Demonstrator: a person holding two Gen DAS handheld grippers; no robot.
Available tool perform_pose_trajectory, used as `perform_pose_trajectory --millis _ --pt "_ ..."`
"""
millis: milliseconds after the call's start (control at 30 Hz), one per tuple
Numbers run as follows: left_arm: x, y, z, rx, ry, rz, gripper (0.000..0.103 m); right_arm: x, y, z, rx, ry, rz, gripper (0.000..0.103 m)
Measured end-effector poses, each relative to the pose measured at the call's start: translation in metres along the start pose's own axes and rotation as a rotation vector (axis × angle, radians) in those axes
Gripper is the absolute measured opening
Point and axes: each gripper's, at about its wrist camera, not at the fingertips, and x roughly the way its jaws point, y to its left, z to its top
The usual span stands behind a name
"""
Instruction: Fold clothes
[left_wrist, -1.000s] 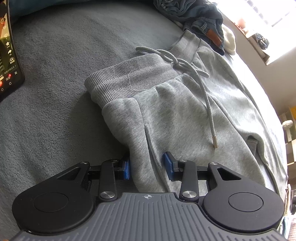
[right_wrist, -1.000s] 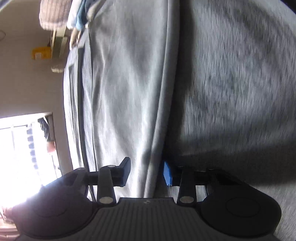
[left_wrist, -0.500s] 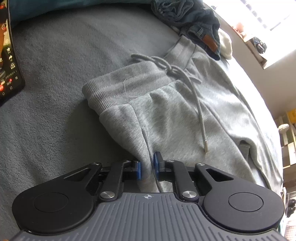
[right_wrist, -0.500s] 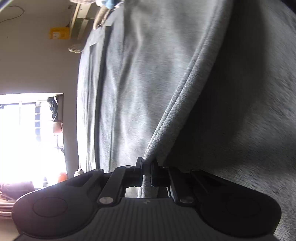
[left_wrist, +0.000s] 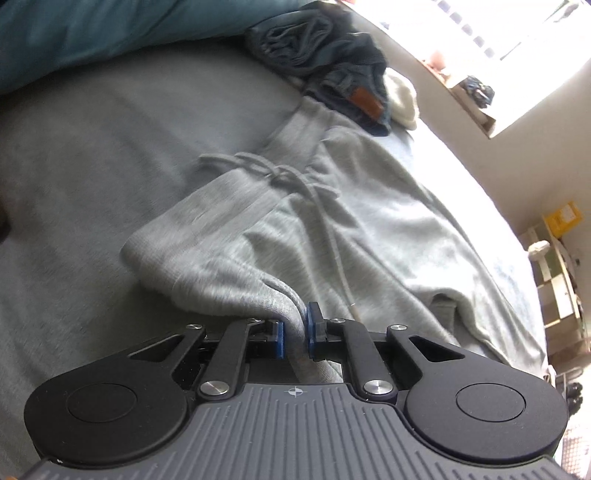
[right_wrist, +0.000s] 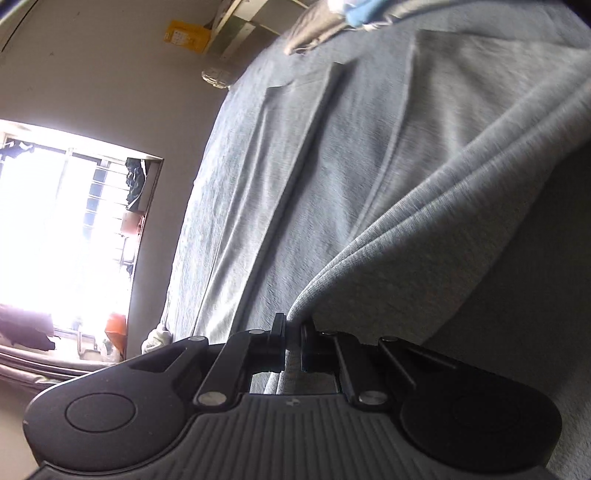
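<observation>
Left wrist view: the left gripper (left_wrist: 295, 334) was clamped on a pinch of the grey sweatpants (left_wrist: 332, 229), its blue pads (left_wrist: 312, 330) pressing the cloth from both sides. Its jaws had just been closing, with the fabric between them. The pinched fold rose off the bed cover (left_wrist: 92, 166) directly ahead of the gripper, and the ribbed waistband (left_wrist: 207, 221) hung ahead and to the left of it. The drawstring (left_wrist: 291, 177) lay further ahead, one cord trailing back toward the right jaw. The rest of the garment spread ahead and to the right. Beyond it, far ahead, sat a pile of dark denim clothing (left_wrist: 332, 70) with a brown patch, and a white item (left_wrist: 402, 96) just right of that. A teal pillow or cover (left_wrist: 110, 29) lay far ahead on the left. A bright window ledge (left_wrist: 480, 85) was at far right.

Right wrist view: the right gripper (right_wrist: 293, 343) was likewise closed on an edge of the sweatpants (right_wrist: 424, 236). Its jaws had just been closing, cloth between them. The held edge ran up and to the right from the jaws, lifted and taut. More of the flat grey fabric lay ahead. A bright window (right_wrist: 66, 229) stood to the left, and a yellow box (right_wrist: 186, 35) far ahead on the left. This view was blurred.
</observation>
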Motion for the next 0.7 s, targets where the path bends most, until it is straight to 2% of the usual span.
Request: perform_pose_trajectory --millis 367,700 --pt "0.017 -0.029 0.029 0.011 -0.046 -0.116 0.01 0.024 0.059 0.02 -0.123 -0.045 -0.032 0.007" --pt "0.033 -0.067 0.074 0.007 -0.031 -0.106 0.009 0.071 0.138 0.049 -0.164 -0.034 -0.156 0.007"
